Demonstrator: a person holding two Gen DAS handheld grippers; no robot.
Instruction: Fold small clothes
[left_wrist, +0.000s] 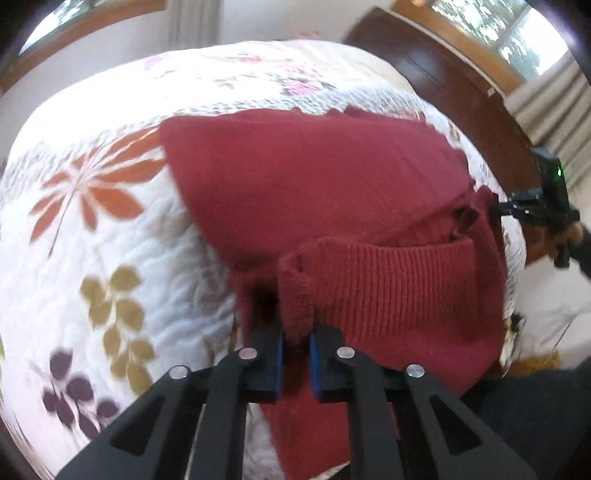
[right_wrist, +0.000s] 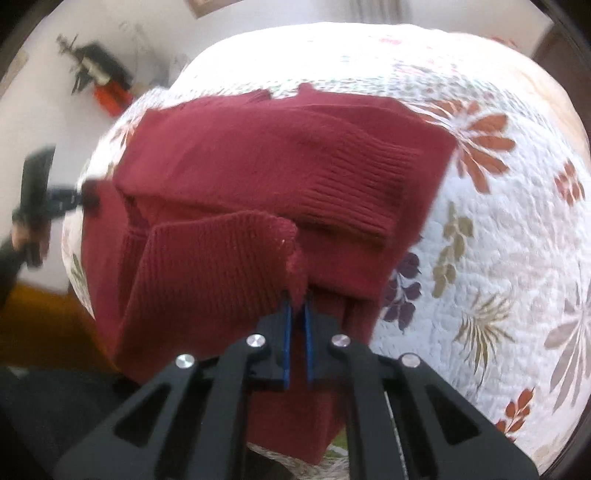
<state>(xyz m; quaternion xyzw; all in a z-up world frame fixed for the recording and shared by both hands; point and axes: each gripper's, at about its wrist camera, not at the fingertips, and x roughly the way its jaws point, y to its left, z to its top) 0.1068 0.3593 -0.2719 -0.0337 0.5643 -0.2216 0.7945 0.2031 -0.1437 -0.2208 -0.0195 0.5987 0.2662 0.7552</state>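
A dark red knit sweater (left_wrist: 314, 184) lies on the floral quilt (left_wrist: 110, 258), its sleeves folded across the body. My left gripper (left_wrist: 296, 334) is shut on a corner of the ribbed hem (left_wrist: 388, 288), lifted off the bed. In the right wrist view the same sweater (right_wrist: 277, 155) fills the middle, and my right gripper (right_wrist: 297, 306) is shut on the other hem corner (right_wrist: 207, 266). A ribbed sleeve cuff (right_wrist: 354, 192) rests on top of the body. Each gripper shows in the other's view, the right gripper (left_wrist: 498, 210) at the right edge and the left gripper (right_wrist: 79, 197) at the left edge.
A dark wooden headboard (left_wrist: 443, 81) stands behind the bed, with windows and curtains (left_wrist: 554, 92) beyond. A black and orange object (right_wrist: 105, 85) lies on the floor past the bed. A person's hand (right_wrist: 26, 232) holds the left gripper. The quilt (right_wrist: 498, 240) spreads to the right.
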